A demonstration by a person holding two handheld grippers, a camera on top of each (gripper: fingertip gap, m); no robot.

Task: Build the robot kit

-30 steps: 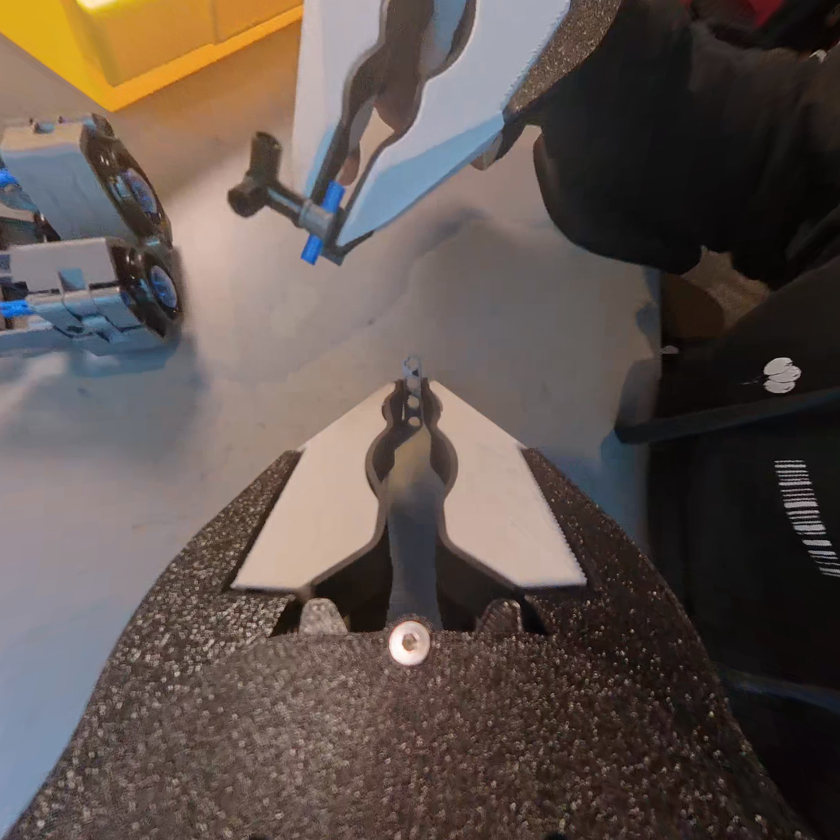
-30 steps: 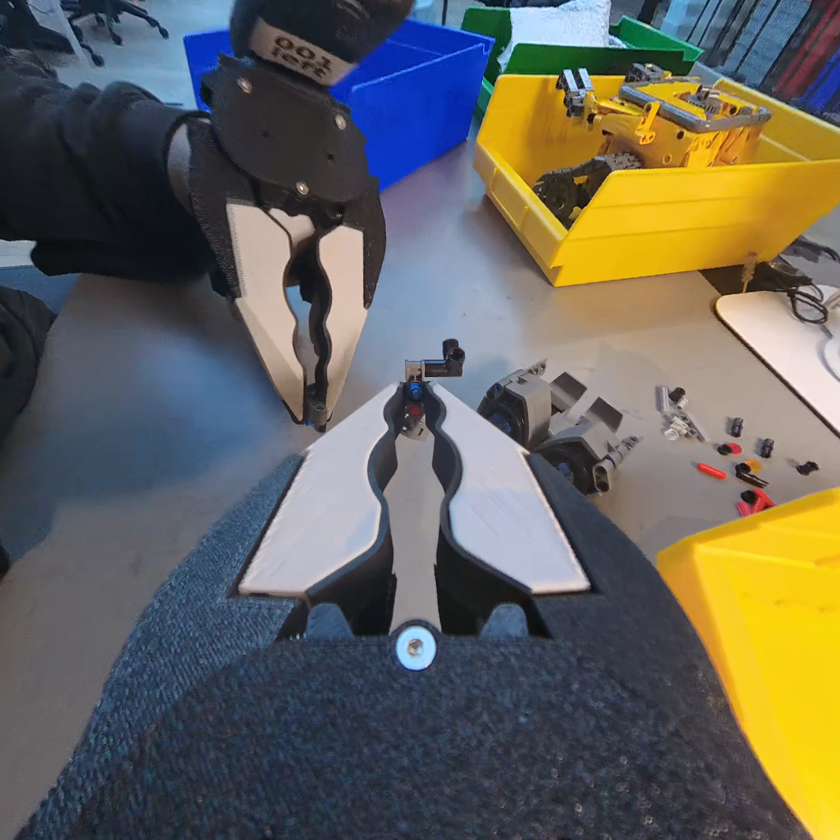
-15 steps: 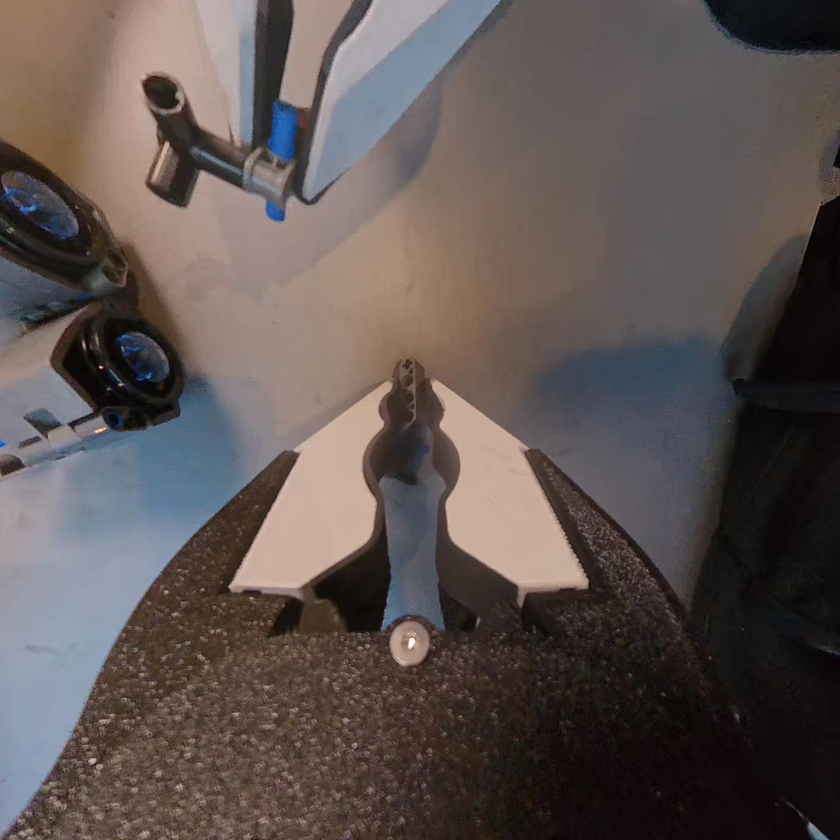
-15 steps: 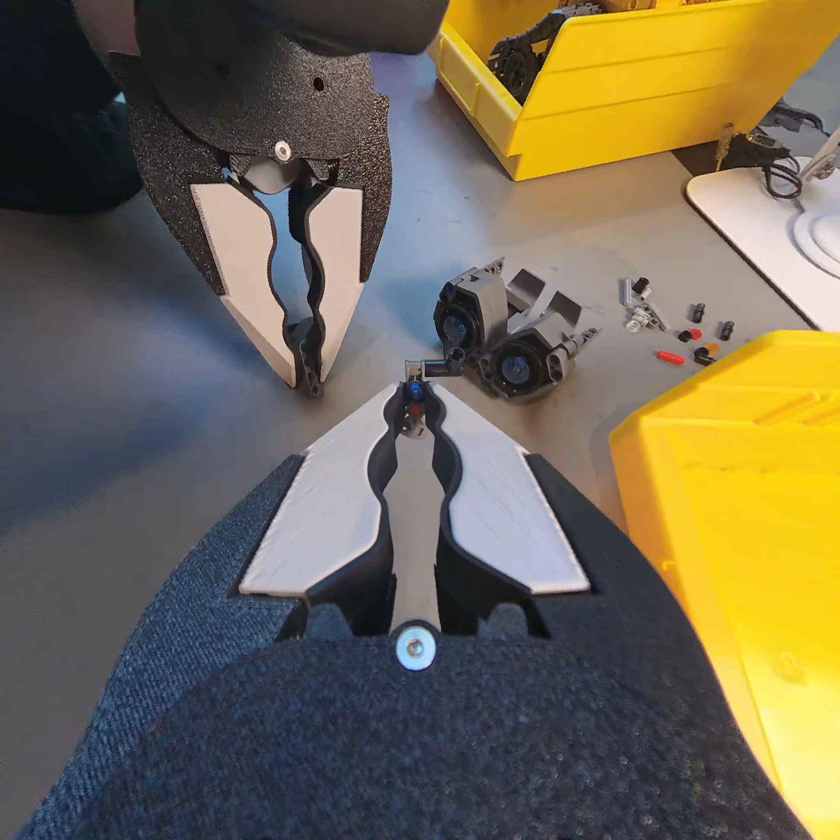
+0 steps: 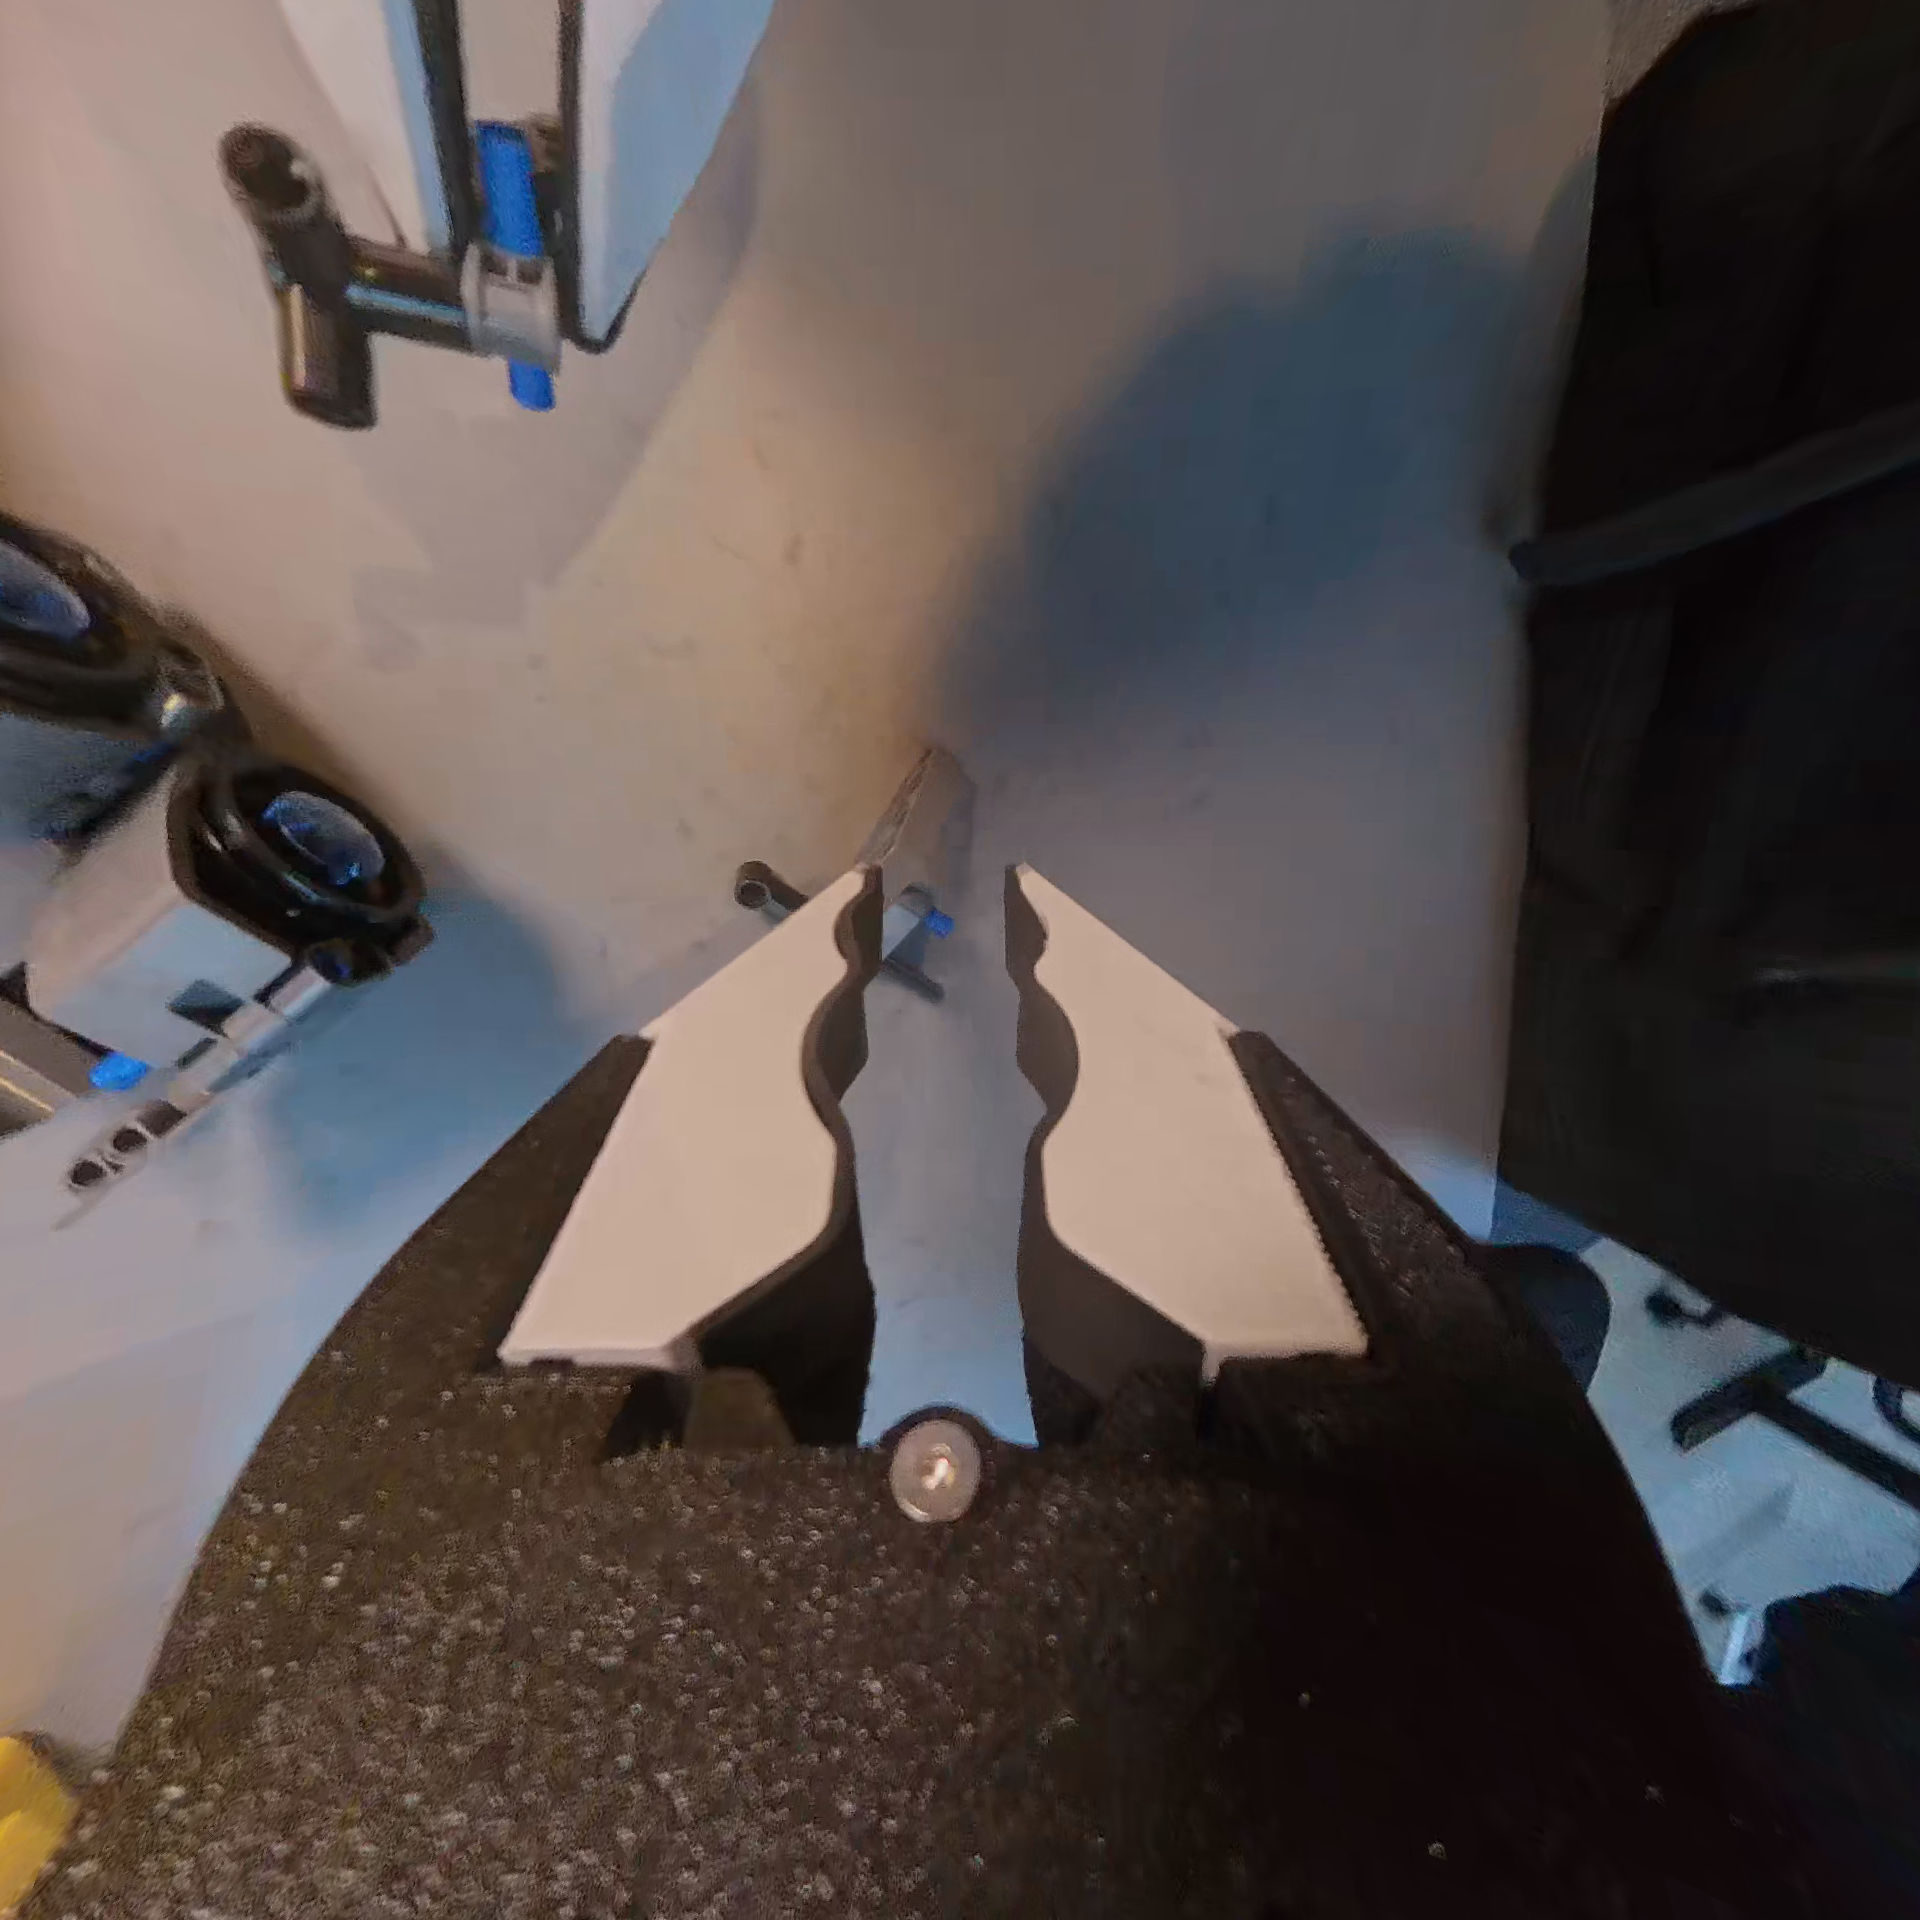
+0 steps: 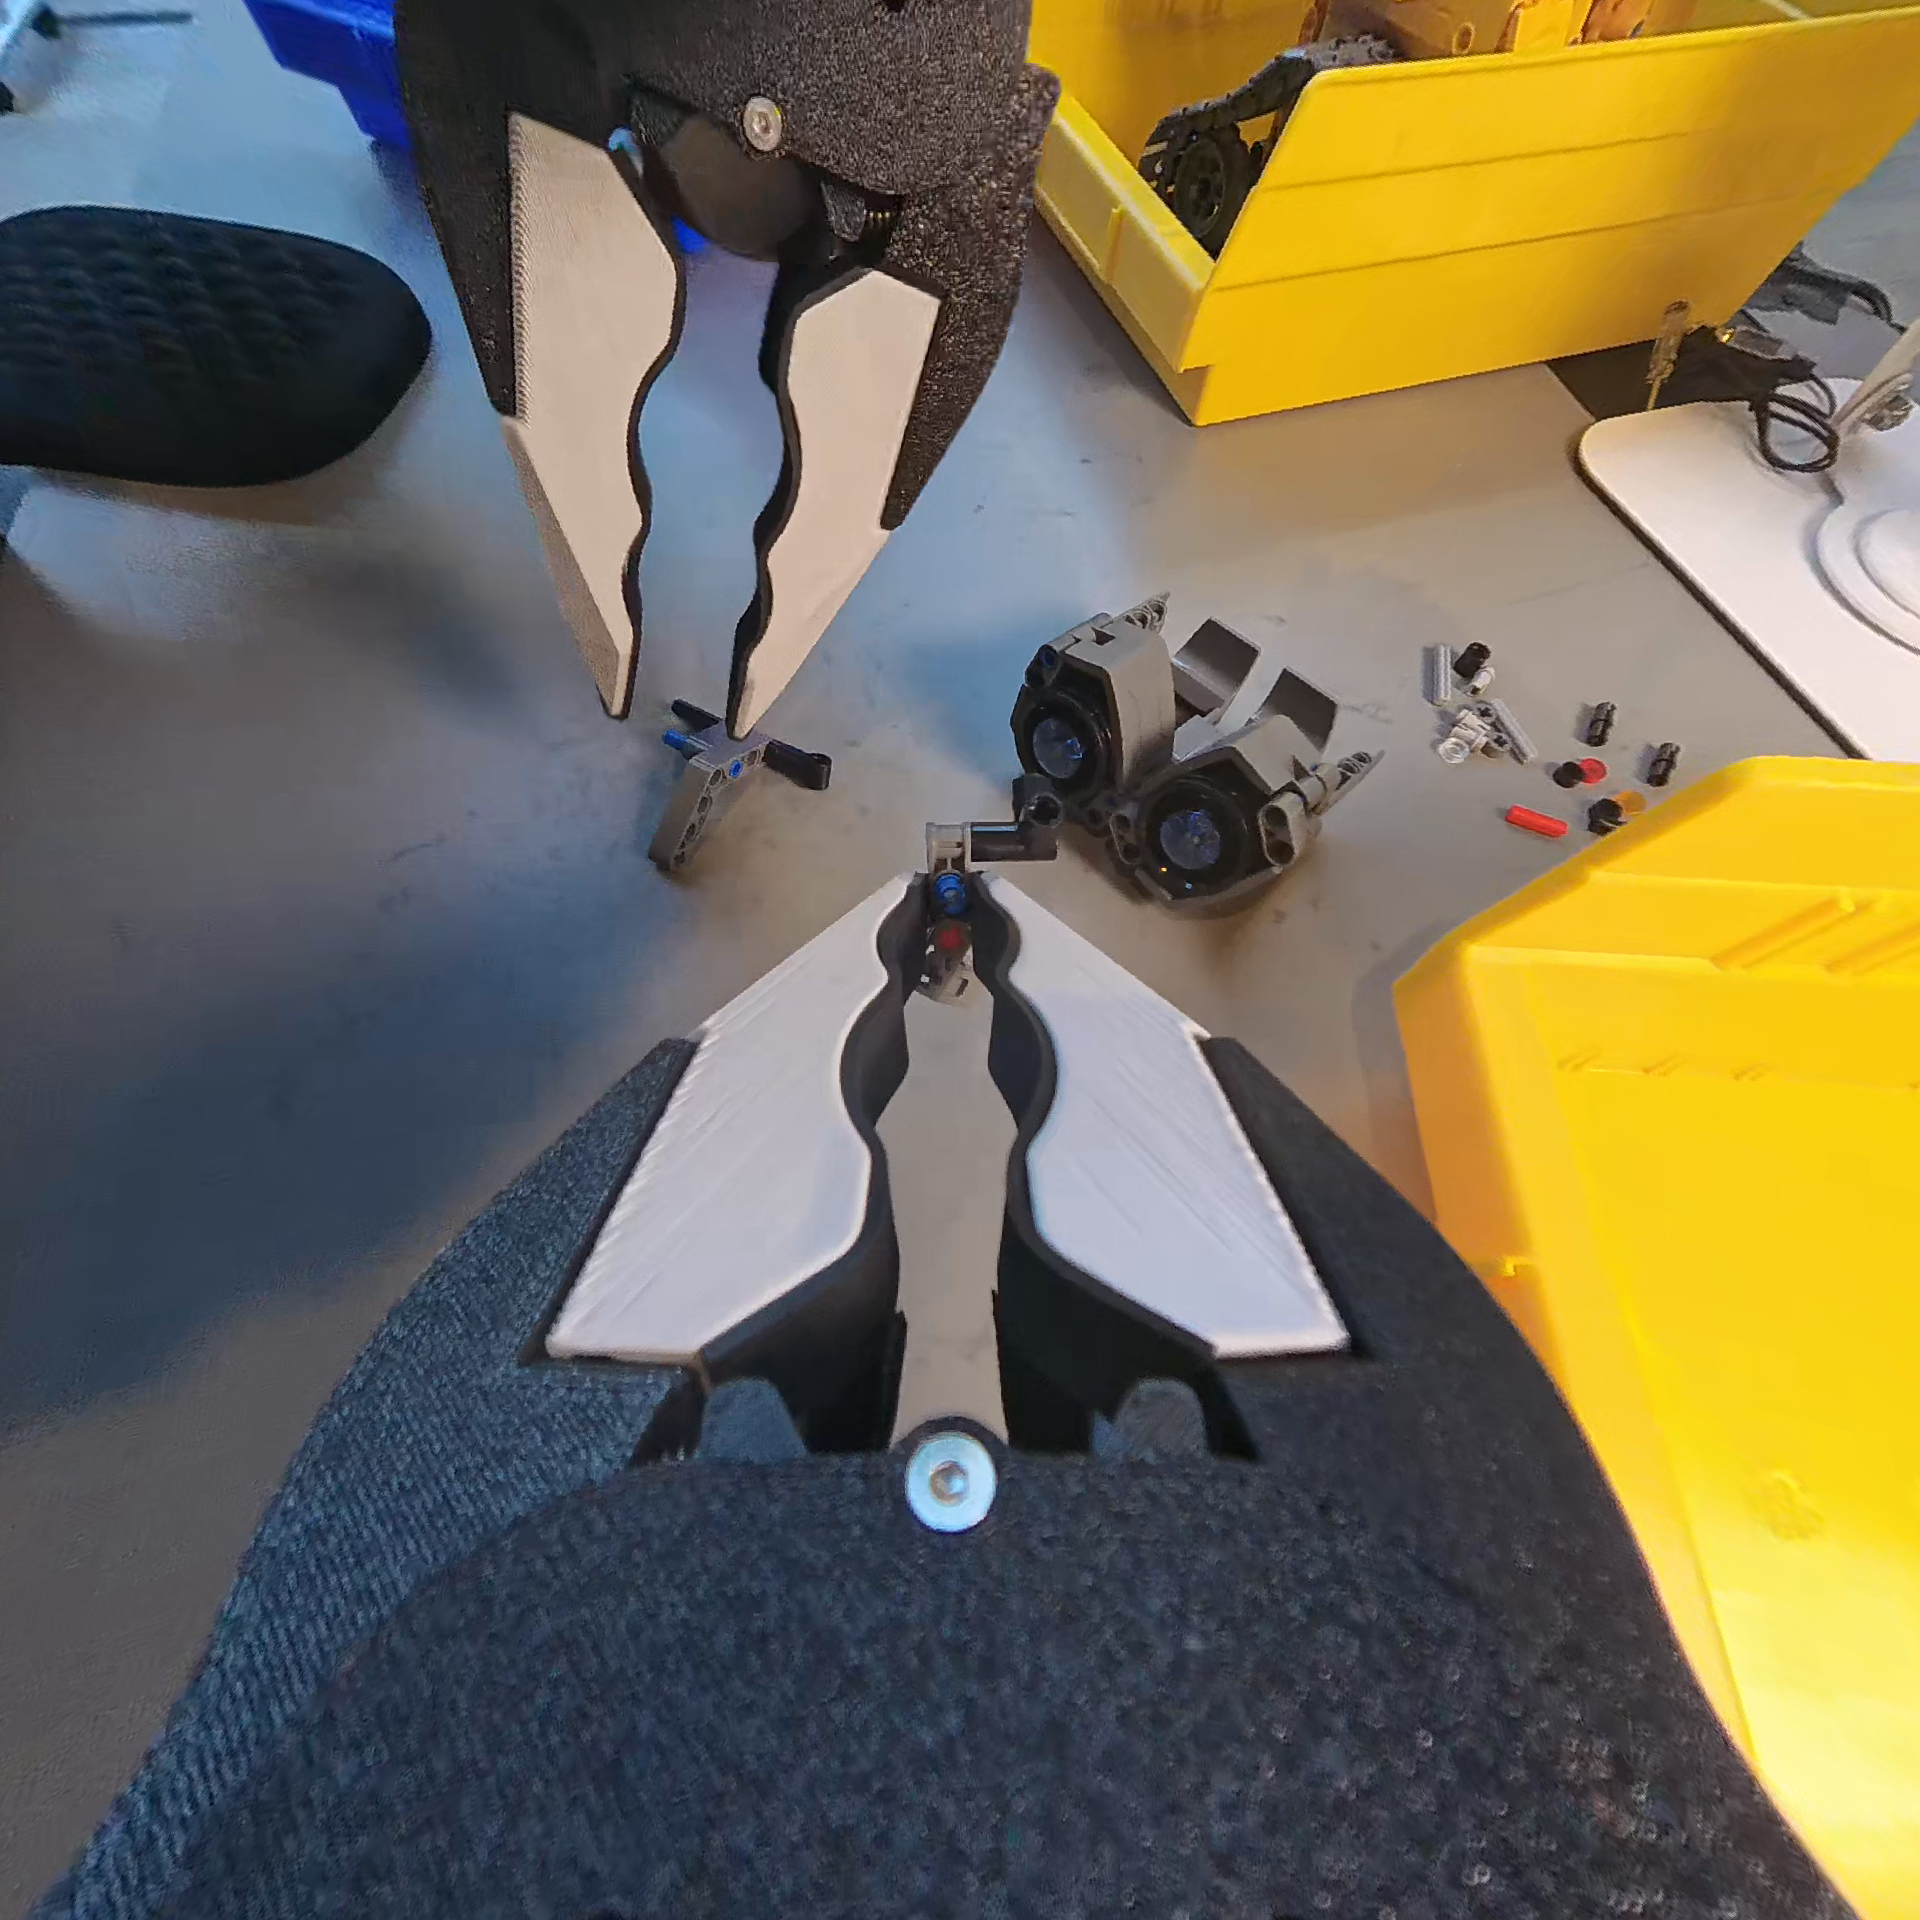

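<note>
Two grippers over a grey table

The right gripper (image 6: pixel 948 883), nearest, grasps a small grey connector piece (image 6: pixel 971 847); a yellow bin (image 6: pixel 1662 1195) crowds its right (bare table (image 6: pixel 260 935) lies left). Farther, the left gripper (image 6: pixel 681 712) points down, released, straddling a grey beam piece (image 6: pixel 717 774).

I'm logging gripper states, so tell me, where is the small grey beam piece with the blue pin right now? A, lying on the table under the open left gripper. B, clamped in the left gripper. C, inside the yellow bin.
A: the grey beam piece lies on the table just below the left gripper, whose fingers stand apart.
</note>
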